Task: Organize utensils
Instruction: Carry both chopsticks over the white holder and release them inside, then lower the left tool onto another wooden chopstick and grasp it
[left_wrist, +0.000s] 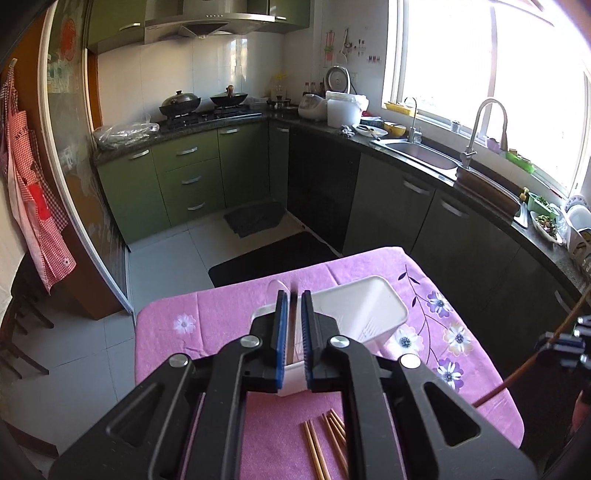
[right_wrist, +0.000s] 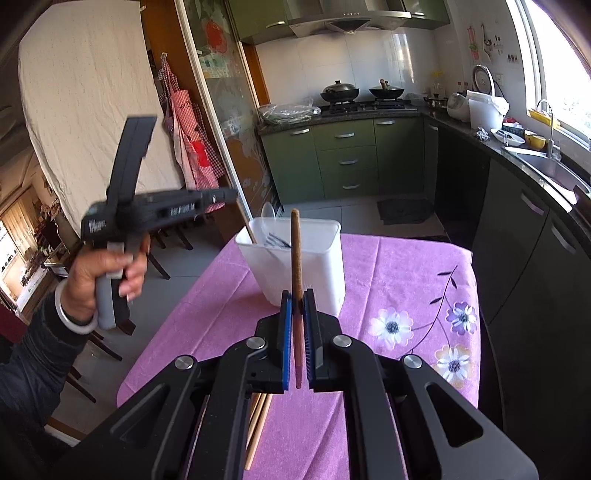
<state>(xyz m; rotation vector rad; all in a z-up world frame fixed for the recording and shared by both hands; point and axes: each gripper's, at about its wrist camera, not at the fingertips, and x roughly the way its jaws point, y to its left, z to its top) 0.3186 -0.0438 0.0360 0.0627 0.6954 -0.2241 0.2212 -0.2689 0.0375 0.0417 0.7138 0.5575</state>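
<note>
A white utensil holder (left_wrist: 364, 314) (right_wrist: 295, 266) stands on the pink floral tablecloth (left_wrist: 207, 317), with forks (right_wrist: 277, 240) and a spoon (right_wrist: 267, 212) in it. My left gripper (left_wrist: 294, 295) hovers over its left end, shut to a narrow slit. A brown chopstick (right_wrist: 250, 230) lies in that slit and slants down into the holder. In the right wrist view the left gripper (right_wrist: 231, 195) is blurred. My right gripper (right_wrist: 297, 295) (left_wrist: 565, 343) is shut on another chopstick (right_wrist: 295, 251) (left_wrist: 517, 373), just short of the holder. Several loose chopsticks (left_wrist: 325, 443) (right_wrist: 258, 424) lie near the front edge.
The table's far edge lies just behind the holder, with tiled floor and dark mats (left_wrist: 273, 254) beyond. A counter with a sink (left_wrist: 421, 151) and cabinets runs along the right. Chairs (right_wrist: 166, 240) stand to the left. A person's hand (right_wrist: 107, 273) holds the left gripper's handle.
</note>
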